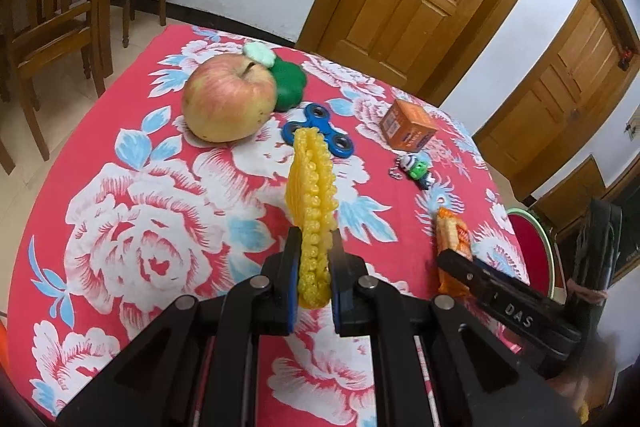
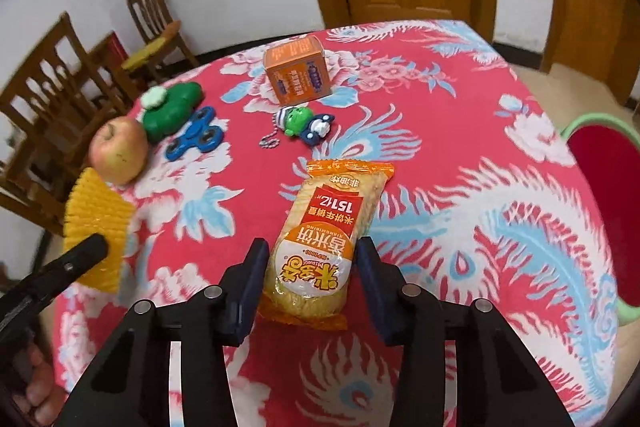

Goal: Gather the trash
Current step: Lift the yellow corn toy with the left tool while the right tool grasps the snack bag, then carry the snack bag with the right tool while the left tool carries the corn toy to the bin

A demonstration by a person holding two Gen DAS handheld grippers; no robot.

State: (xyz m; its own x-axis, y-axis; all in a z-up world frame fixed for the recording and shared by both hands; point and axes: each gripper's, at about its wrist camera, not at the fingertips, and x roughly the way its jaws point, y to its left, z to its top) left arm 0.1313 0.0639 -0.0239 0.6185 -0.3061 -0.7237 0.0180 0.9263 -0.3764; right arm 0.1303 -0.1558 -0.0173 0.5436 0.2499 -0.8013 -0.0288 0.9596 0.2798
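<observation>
My left gripper (image 1: 314, 247) is shut on a yellow foam fruit net (image 1: 313, 203), which stands on edge between the jaws above the red flowered tablecloth (image 1: 132, 211). The net also shows in the right wrist view (image 2: 98, 223), at the left with the left gripper's finger on it. My right gripper (image 2: 312, 259) has its jaws on both sides of an orange rice cracker packet (image 2: 326, 247) that lies on the cloth; I cannot tell whether they press it. The packet (image 1: 452, 239) and the right gripper (image 1: 460, 263) show at the right of the left wrist view.
On the table lie an apple (image 1: 230, 97), a green toy (image 1: 289, 83), a blue fidget spinner (image 1: 318, 131), an orange box (image 1: 408, 125) and a keychain figure (image 1: 416, 169). A red bin with a green rim (image 2: 600, 203) stands at the right. Wooden chairs (image 1: 60, 7) stand at the left.
</observation>
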